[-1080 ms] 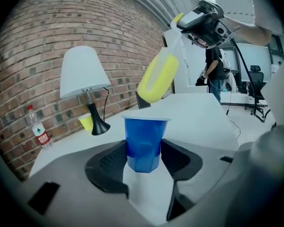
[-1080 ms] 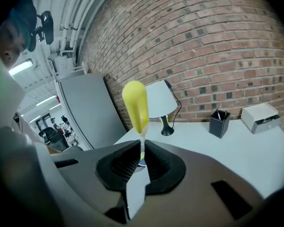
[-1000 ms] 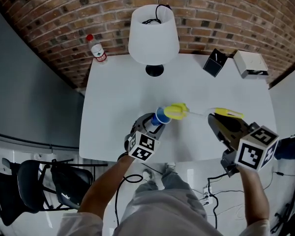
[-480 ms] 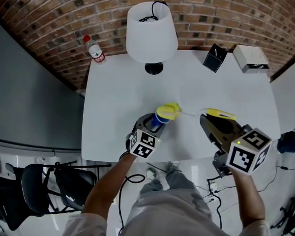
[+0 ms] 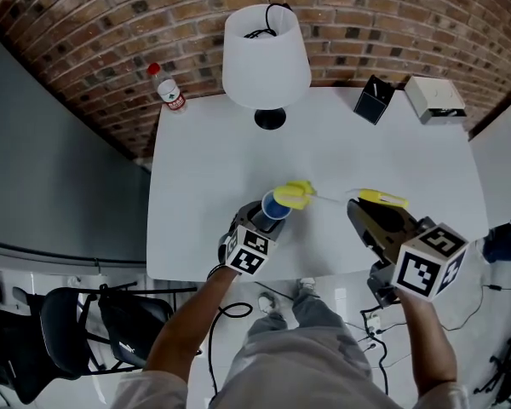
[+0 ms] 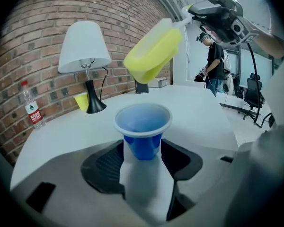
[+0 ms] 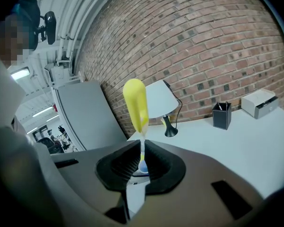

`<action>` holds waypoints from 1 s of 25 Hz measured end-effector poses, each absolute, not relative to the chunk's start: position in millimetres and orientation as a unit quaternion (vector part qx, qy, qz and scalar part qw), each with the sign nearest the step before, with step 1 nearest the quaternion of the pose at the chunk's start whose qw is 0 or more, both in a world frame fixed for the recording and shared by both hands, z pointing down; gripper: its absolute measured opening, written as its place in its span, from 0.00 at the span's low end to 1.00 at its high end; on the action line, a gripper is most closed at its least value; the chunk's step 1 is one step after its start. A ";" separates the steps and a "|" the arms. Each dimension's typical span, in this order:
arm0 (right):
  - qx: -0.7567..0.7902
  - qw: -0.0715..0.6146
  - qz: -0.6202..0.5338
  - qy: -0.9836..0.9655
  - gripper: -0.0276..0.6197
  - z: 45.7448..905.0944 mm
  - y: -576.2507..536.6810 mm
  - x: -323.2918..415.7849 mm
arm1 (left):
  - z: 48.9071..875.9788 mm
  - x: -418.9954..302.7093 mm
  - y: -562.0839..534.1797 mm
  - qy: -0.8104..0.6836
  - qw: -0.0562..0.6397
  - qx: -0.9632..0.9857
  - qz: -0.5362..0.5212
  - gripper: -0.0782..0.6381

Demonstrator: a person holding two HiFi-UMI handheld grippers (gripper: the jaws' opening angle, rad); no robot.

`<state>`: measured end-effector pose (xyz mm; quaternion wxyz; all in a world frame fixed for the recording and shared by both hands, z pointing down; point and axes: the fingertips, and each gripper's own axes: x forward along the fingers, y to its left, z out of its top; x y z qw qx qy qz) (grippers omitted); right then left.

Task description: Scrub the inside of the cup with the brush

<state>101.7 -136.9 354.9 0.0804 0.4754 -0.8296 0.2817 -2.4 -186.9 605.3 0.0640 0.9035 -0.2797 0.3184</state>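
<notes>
Nearest in, the left gripper [image 6: 142,157] has its jaws clamped on the blue cup [image 6: 143,126], near the desk's [image 5: 196,186] front edge. The right gripper [image 7: 141,162], jaws shut on the brush [image 6: 154,56] by its thin handle, hangs the yellow head just above the cup's rim, slightly right, handle running back rightward. Beyond the cup stands the lamp [image 5: 266,58], well clear.

Open tabletop [image 5: 206,173] lay all around my cup [image 5: 275,204]; the lamp [image 5: 266,58], bottle [image 5: 168,88], pen holder [image 5: 374,100] and white box [image 5: 434,100] stood well back along the far edge.
</notes>
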 end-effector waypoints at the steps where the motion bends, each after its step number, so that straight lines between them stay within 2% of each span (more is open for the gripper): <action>1: 0.476 0.075 0.284 -0.829 0.08 355.8 -136.2 100.4 | 607.7 -4.0 -186.0 -0.278 0.070 0.903 0.319 0.44; 8: 0.506 0.044 0.283 -0.814 0.08 351.8 -124.4 94.5 | 613.2 -19.0 -178.1 -0.280 0.098 0.902 0.313 0.44; 13: 0.530 0.054 0.254 -0.807 0.08 352.2 -111.1 84.4 | 602.7 -37.4 -171.2 -0.293 0.108 0.901 0.301 0.44; 20: 0.544 0.053 0.225 -0.806 0.08 349.9 -100.8 73.1 | 558.4 -58.6 -159.6 -0.340 0.144 0.897 0.243 0.44; 25: 0.543 0.052 0.202 -0.813 0.08 346.0 -93.5 69.9 | 520.1 -55.4 -147.6 -0.364 0.134 0.898 0.207 0.44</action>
